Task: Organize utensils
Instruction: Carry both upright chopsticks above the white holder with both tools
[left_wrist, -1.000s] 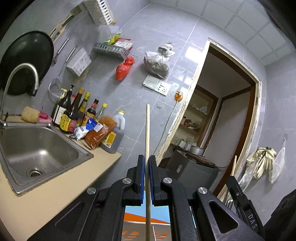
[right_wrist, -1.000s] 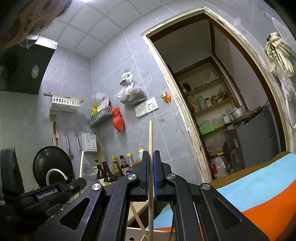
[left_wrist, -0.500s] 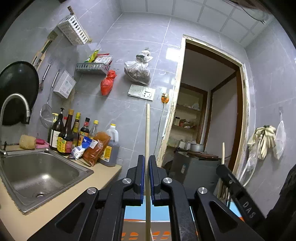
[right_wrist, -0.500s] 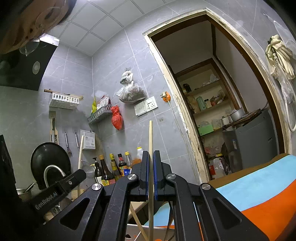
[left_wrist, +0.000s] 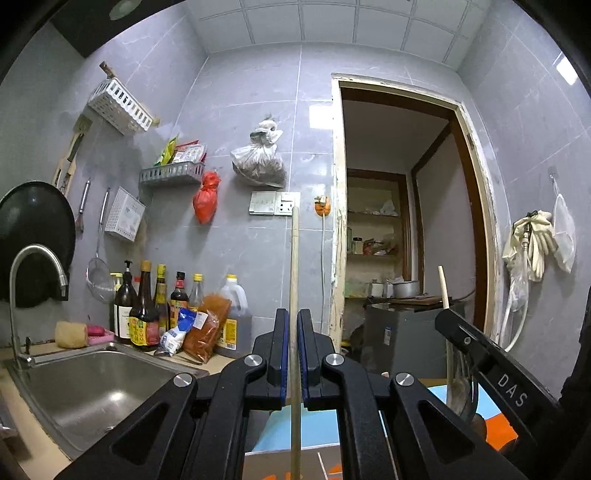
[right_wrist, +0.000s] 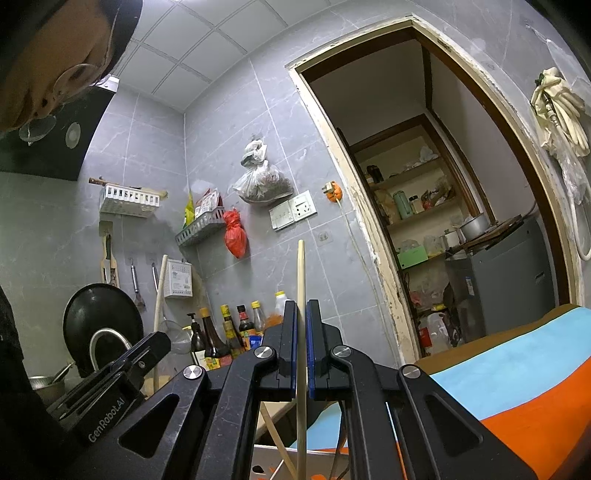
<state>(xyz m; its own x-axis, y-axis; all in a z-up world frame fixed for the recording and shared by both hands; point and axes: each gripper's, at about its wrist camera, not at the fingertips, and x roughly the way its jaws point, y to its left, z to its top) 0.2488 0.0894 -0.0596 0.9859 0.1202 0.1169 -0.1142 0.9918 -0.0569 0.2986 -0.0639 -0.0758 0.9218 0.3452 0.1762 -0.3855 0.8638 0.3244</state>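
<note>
Grey tiled kitchen walls fill both views, with a doorway opening onto a pantry with shelves.

From the left wrist camera, the left gripper points up at the wall. Its two blue-lined jaws are clenched on a wooden chopstick. The stick stands upright in the narrow gap between the jaws, touching both. It rises well above the jaw tips and also runs down below them, out of the bottom of the frame. To the left lie a steel sink with a curved tap, a row of sauce bottles on the counter behind it, and a black pan on the wall. A red bag and a clear bag hang on the wall. At right, the other gripper shows side-on with a second stick poking up from it.

From the right wrist camera, the right gripper is likewise clamped on a pale chopstick, upright and centred between its jaws, extending above and below them. More sticks lean in a white box beneath. A blue and orange cloth lies at lower right. The person's face is at upper left.
</note>
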